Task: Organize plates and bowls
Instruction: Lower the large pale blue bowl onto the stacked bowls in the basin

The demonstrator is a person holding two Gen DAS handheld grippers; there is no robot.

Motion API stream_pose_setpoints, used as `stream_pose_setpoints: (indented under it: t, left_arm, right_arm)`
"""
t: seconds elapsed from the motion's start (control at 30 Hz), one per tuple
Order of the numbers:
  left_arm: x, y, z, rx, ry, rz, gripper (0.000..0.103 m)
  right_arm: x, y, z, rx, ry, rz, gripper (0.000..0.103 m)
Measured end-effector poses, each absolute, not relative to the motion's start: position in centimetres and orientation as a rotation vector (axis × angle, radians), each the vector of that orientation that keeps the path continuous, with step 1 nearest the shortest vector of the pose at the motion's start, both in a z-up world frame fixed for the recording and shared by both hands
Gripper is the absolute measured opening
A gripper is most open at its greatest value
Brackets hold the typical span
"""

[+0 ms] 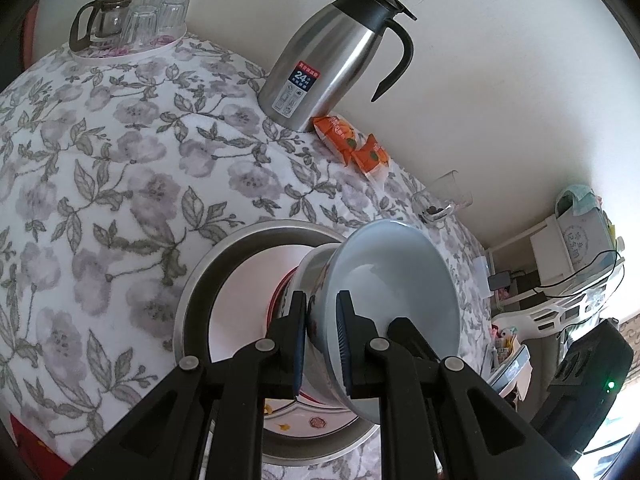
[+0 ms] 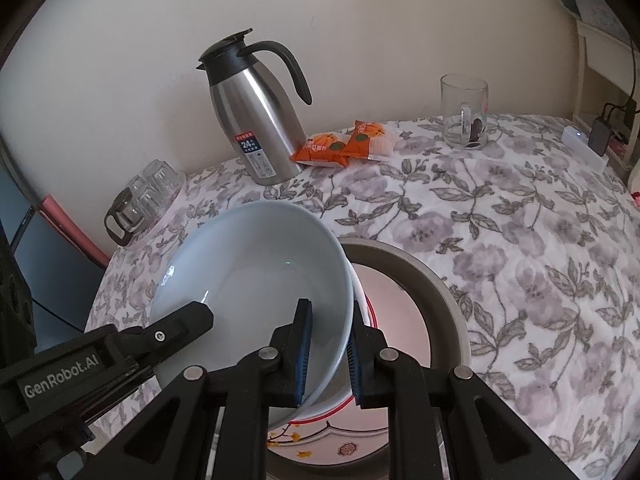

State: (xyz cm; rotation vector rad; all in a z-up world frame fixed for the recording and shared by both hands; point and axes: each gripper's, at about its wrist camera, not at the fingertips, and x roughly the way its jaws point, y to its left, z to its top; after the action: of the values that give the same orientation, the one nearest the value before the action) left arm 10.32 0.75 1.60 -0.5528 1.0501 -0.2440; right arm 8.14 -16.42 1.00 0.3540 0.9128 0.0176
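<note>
A pale grey-blue bowl [image 1: 396, 280] [image 2: 256, 272] is tilted above a round metal basin [image 1: 192, 300] [image 2: 444, 300] on the flowered tablecloth. Under it nests a white bowl with red trim [image 1: 286, 292] [image 2: 362, 304]. My left gripper [image 1: 322, 344] is shut on the grey bowl's rim, one pad inside and one outside. My right gripper [image 2: 328, 360] is shut on the opposite side of the rim in the same way. In the right wrist view the left gripper's body [image 2: 120, 352] reaches in from the left. A patterned plate [image 1: 316, 422] [image 2: 344, 448] lies in the basin's bottom.
A steel thermos jug [image 1: 332, 60] [image 2: 256, 120] stands by the wall, with orange snack packs [image 1: 348, 140] [image 2: 344, 144] beside it. A glass mug [image 1: 448, 196] [image 2: 464, 112] is farther along. A tray of upturned glasses [image 1: 132, 20] [image 2: 144, 204] sits at the table's corner.
</note>
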Motion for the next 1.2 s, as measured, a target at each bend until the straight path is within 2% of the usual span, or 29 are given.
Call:
stream_pose_setpoints:
  t: [1.2]
  left_arm:
    - [10.19, 0.37, 2.0, -0.52, 1.05, -0.241, 0.016]
  right_arm:
    - [7.93, -17.01, 1.29, 0.397, 0.922, 0.037, 0.02]
